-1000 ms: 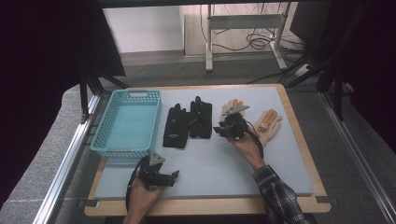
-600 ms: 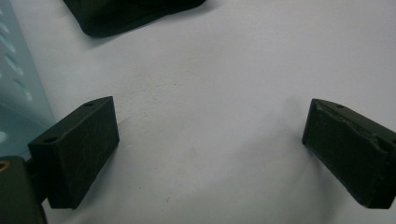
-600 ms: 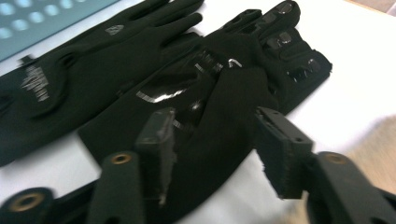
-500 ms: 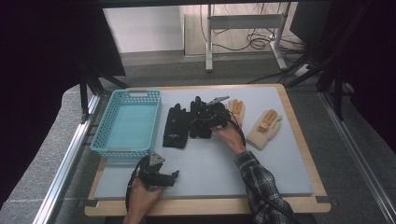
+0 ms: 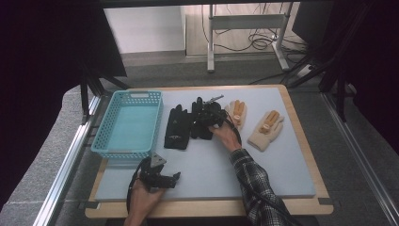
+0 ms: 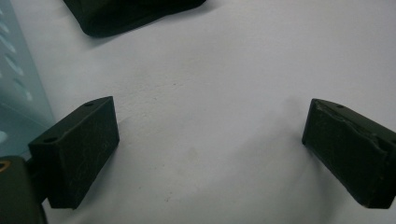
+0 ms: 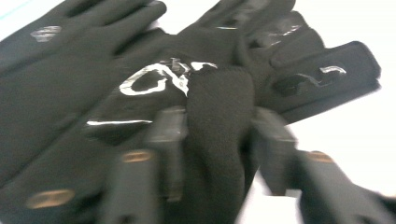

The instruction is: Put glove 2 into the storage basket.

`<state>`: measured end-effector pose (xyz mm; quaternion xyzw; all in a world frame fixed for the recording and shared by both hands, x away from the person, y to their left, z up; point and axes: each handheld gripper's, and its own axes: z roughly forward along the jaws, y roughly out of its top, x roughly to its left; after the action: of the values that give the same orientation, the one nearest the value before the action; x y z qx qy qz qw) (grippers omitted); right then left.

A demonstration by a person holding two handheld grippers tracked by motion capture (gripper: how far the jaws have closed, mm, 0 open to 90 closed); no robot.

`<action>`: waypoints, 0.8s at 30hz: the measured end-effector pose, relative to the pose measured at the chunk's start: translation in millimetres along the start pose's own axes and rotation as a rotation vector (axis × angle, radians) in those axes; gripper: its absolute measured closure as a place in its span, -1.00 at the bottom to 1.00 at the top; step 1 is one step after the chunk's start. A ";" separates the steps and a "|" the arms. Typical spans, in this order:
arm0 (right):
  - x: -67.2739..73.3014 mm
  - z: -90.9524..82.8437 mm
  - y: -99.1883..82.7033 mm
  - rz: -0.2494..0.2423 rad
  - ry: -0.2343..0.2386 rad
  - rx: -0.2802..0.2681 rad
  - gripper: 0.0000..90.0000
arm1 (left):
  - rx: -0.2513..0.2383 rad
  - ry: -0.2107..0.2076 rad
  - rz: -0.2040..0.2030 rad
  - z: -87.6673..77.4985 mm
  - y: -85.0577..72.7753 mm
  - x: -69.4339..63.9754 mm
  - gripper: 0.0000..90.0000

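While the left gripper (image 5: 162, 180) waited low on the table (image 5: 282, 160), below the blue basket (image 5: 129, 125), with its jaws wide apart and nothing between them, the right gripper (image 5: 207, 115) worked just right of the basket. Its jaws had just been closing on a bunched fold of the near black glove (image 7: 219, 135) and looked clamped on it, likely to lift it toward the basket. The second black glove (image 5: 178, 128) lay between it and the basket; two tan gloves (image 5: 266, 129) lay farther right. The right gripper view showed the pinched fold, which the high view hid under the hand.
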<state>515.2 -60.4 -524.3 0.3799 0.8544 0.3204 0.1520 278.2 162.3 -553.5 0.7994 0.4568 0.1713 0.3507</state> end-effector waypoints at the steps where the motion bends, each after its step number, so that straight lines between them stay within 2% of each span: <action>1: 2.4 -0.5 -0.5 -0.009 0.010 -0.003 0.49 | 0.000 -0.001 0.000 0.0 0.0 0.0 -0.90; 2: 5.2 -0.8 -0.3 -0.017 0.010 0.000 0.62 | 0.000 0.000 0.000 -0.1 0.0 0.0 -0.90; 4: 9.2 -1.4 1.0 -0.020 0.000 0.010 0.70 | 0.000 0.000 -0.001 0.0 -0.1 0.0 -0.90; 7: 9.7 -4.5 2.7 -0.032 -0.003 0.023 0.73 | 0.000 -0.001 -0.001 0.0 -0.1 0.0 -0.90; 10: 6.3 -15.0 2.9 -0.004 0.023 0.002 0.74 | 0.000 -0.001 -0.001 0.0 -0.1 0.0 -0.90; 16: 5.8 -45.4 0.5 0.009 0.055 -0.054 0.74 | 0.002 0.000 0.000 -0.1 -0.1 0.1 -0.90; 19: 9.1 -66.0 -3.7 0.009 0.094 -0.093 0.74 | 0.002 -0.001 0.001 -0.2 -0.1 0.2 -0.90; 24: 19.3 -98.7 -12.4 0.014 0.134 -0.128 0.73 | 0.002 0.001 0.002 -0.2 -0.1 0.1 -0.90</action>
<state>445.9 -94.9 -459.0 0.3529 0.8378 0.3999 0.1163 278.1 162.5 -553.4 0.8001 0.4564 0.1714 0.3495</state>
